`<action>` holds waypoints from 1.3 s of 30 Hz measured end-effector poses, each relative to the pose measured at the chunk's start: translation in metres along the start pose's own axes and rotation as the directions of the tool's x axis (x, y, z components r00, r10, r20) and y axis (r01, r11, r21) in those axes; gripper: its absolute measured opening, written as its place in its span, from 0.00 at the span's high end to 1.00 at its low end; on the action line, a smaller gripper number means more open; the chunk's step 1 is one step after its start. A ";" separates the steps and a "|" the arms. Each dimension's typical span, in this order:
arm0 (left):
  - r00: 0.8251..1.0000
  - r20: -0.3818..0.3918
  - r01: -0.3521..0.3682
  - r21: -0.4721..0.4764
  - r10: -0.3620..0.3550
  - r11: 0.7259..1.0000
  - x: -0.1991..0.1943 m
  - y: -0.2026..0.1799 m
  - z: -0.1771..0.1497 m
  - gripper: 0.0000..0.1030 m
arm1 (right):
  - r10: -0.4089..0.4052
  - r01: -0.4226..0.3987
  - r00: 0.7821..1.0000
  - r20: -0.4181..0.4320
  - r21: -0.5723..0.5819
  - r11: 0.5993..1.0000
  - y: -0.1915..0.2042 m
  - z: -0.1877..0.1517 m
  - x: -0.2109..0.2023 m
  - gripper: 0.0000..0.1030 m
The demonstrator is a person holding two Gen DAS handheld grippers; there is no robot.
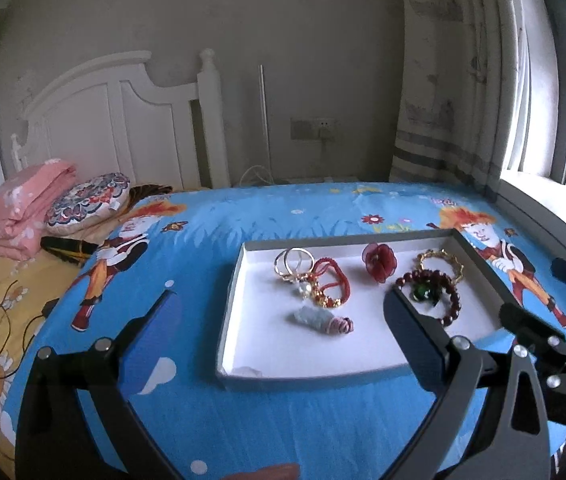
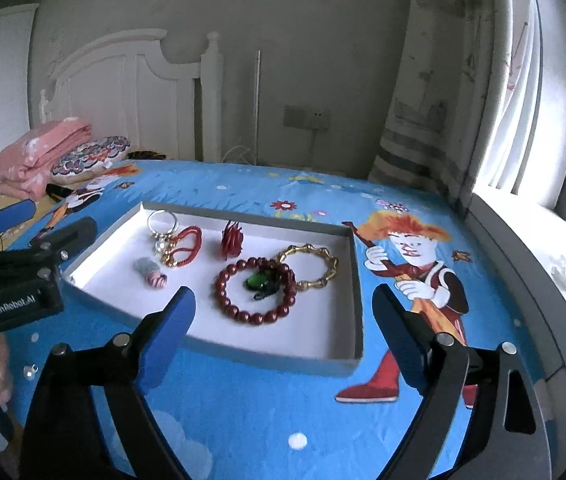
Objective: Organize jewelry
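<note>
Jewelry lies together in the shallow white tray, which sits on the blue cartoon bedsheet in front of both my tools. In the right part of the tray I see the dark red bead bracelet, a ring of round glossy beads lying flat, with a small green glassy piece inside it. The gold bangle, shaped like bamboo segments, touches it on the far right side. Further left are the red petal flower, the red cord bracelet, thin metal rings and a pale blue wrapped charm.

My right gripper is spread wide with nothing between the blue pads; it hovers at the near edge of the tray and the bead bracelet lies directly ahead of it. My left gripper is also wide open and empty, and the pale charm lies ahead of it. So I judge the right hand is nearer to the bracelet and bangle, the left one to the charm and cord pieces.

The tray is thin cardboard with grey outer walls. I think the beads are hard and can roll, and the cord is soft.
</note>
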State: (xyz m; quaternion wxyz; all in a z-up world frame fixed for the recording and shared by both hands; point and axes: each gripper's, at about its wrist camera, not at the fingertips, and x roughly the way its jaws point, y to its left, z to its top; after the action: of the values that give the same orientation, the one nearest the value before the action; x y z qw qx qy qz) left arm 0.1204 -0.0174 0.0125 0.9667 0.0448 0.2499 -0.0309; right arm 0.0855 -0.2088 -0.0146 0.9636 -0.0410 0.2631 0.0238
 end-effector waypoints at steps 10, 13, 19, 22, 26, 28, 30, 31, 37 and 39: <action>1.000 -0.024 -0.001 0.023 0.002 1.000 -0.011 -0.009 -0.014 0.05 | 0.009 -0.008 0.999 -0.045 0.024 1.000 -0.004 -0.002 0.001 0.18; 1.000 -0.024 0.000 0.023 0.001 1.000 -0.012 -0.009 -0.014 0.05 | 0.015 -0.013 0.998 -0.053 0.033 0.999 -0.004 -0.003 0.003 0.18; 0.999 -0.032 0.003 0.010 -0.003 1.000 -0.014 -0.009 -0.016 0.05 | 0.020 -0.018 0.999 -0.050 0.030 0.999 -0.002 -0.003 0.002 0.18; 0.999 -0.037 0.005 0.004 -0.005 1.000 -0.015 -0.008 -0.017 0.05 | 0.020 -0.019 0.998 -0.052 0.028 0.999 -0.001 -0.003 0.002 0.18; 0.999 -0.048 0.005 -0.002 -0.005 1.000 -0.012 -0.004 -0.016 0.05 | 0.022 -0.021 0.998 -0.055 0.023 1.000 0.001 -0.003 0.001 0.18; 0.998 -0.055 0.005 -0.005 -0.006 1.000 -0.010 -0.003 -0.016 0.05 | 0.022 -0.021 0.998 -0.057 0.020 1.000 0.003 -0.004 0.001 0.18; 0.998 -0.062 0.006 -0.009 -0.006 1.000 -0.009 -0.002 -0.017 0.05 | 0.024 -0.023 0.998 -0.061 0.019 1.000 0.004 -0.005 0.002 0.18; 0.998 -0.064 0.007 -0.010 -0.007 1.000 -0.008 -0.001 -0.018 0.05 | 0.025 -0.024 0.998 -0.064 0.017 1.000 0.005 -0.005 0.003 0.18; 0.998 -0.068 0.008 -0.012 -0.009 1.000 -0.008 -0.001 -0.020 0.05 | 0.026 -0.025 0.997 -0.073 0.014 1.000 0.007 -0.008 0.005 0.18; 0.998 -0.069 0.007 -0.012 -0.008 1.000 -0.008 -0.001 -0.020 0.05 | 0.027 -0.026 0.997 -0.073 0.014 1.000 0.007 -0.008 0.005 0.18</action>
State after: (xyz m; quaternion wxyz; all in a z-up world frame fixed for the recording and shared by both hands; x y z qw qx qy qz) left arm 0.1041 -0.0163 -0.0007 0.9577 0.0390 0.2833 -0.0316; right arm 0.0856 -0.2022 -0.0249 0.9531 -0.0321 0.2990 0.0335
